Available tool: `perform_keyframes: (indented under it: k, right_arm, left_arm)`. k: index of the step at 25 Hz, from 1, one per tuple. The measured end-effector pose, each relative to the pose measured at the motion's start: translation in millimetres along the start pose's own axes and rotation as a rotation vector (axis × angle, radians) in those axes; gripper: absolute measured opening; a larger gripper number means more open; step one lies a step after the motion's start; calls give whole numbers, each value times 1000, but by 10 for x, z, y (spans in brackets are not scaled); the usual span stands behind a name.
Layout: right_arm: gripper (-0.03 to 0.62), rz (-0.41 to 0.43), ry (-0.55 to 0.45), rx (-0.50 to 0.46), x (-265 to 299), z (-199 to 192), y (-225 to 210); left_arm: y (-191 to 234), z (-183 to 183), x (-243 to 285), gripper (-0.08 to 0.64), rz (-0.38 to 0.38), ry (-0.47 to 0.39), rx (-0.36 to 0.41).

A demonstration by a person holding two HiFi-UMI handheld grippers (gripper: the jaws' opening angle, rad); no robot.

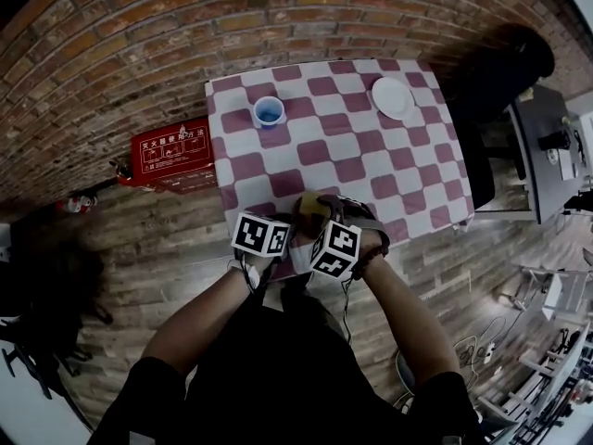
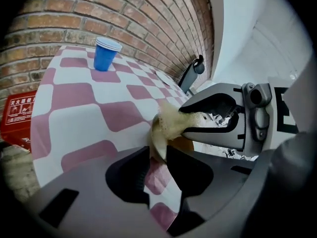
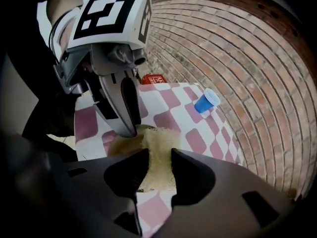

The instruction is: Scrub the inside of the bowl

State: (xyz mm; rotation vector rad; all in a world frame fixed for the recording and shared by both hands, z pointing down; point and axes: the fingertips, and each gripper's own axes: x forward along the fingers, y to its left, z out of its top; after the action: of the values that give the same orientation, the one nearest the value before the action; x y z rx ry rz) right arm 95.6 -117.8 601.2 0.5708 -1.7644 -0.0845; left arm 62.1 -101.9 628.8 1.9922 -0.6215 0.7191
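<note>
The right claw [image 3: 159, 155] is clamped on a yellow sponge [image 3: 159, 140], which fills the gap between its two jaws. The sponge's far end lies on the right part of a brown bowl [image 3: 119, 147]. The left claw [image 2: 158, 155] meets the bowl from the other side. Its jaws stand partly apart with the bowl's thin rim upright in the gap, close against the right-hand jaw; checked cloth shows through the rest of the gap, and I read no grip on it. In the right gripper view, one jaw of the left claw comes down to the bowl's left rim.

The bowl sits at the near edge of the table [image 1: 324, 146], about midway along that edge, with both claws crowded over it and their marker cubes side by side. The table wears a cloth of dark red and white squares. A blue cup [image 1: 269, 112] stands upright at the far left of the table, well apart from the bowl, and a white plate [image 1: 392, 97] lies at the far right corner. Left of the table a red box [image 1: 171, 153] rests on the wooden floor [image 1: 167, 239] against a brick wall [image 1: 139, 44].
</note>
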Motion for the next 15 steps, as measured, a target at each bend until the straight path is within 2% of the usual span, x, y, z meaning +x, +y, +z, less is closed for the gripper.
perform_keyframes:
  k: [4,7,11,15]
  right_arm:
    - [154,-11,52,-130,63,-54,-17]
    - [154,-10,88,-185,-4,-228,9]
    - [153,42,87,-216,-175,-408,278]
    - [155,57,20,-186,-235,-256,527]
  left_arm:
    - [-6,0,24,101,-14,1,-29]
    - [2,-11,19,97,-28,-1,-50]
    - [9,-11,2,97,-39,-6,-65]
    - [21,-20,-9,97,-44,-12,-74]
